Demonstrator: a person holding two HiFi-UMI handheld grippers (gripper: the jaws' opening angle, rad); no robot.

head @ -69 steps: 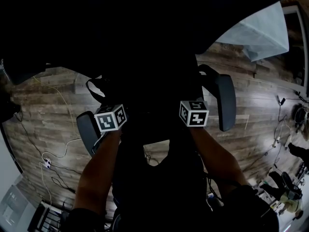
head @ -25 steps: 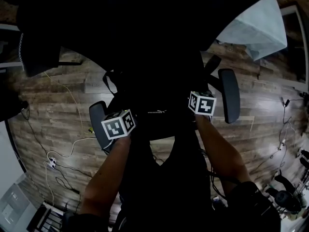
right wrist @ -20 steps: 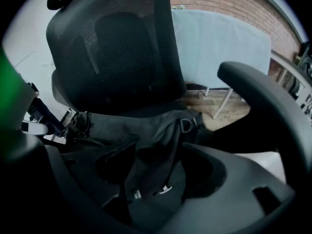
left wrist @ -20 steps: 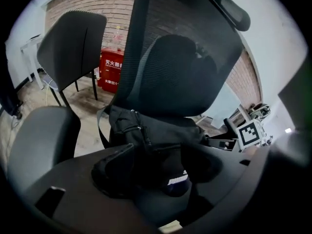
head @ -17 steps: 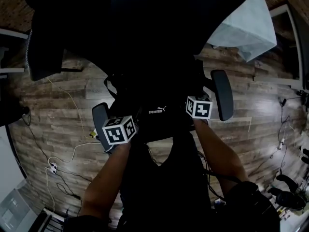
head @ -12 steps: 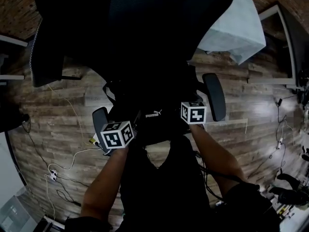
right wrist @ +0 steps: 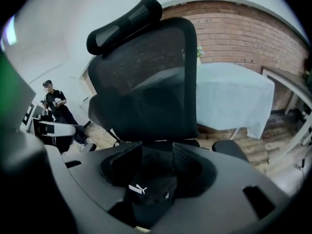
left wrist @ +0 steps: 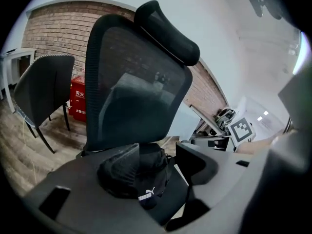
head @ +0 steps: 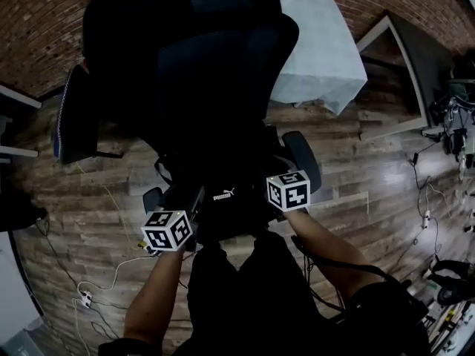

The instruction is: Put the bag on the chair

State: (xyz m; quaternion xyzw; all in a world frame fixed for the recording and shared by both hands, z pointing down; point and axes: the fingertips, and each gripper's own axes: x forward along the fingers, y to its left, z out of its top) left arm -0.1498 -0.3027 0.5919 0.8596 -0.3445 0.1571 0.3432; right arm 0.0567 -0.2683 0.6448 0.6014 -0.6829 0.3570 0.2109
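- Office-like workroom: tall black mesh-backed office chair (head: 200,73) on wood-plank floor (head: 371,191).
- Behind the chair: red brick wall (head: 37,21).
- To its right: pale cloth-draped table (head: 319,58).
- To its left: loose white cable (head: 86,300).

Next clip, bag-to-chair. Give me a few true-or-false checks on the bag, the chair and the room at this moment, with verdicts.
1. The bag sits between the armrests of the chair. True.
2. The chair has no headrest. False: a headrest tops its backrest.
3. A cloth-covered table stands behind the chair. True.
4. The floor is carpeted. False: the floor is wooden planks.
5. The bag bears a white logo. True.
6. The far wall is white tile. False: the wall is bare brick.
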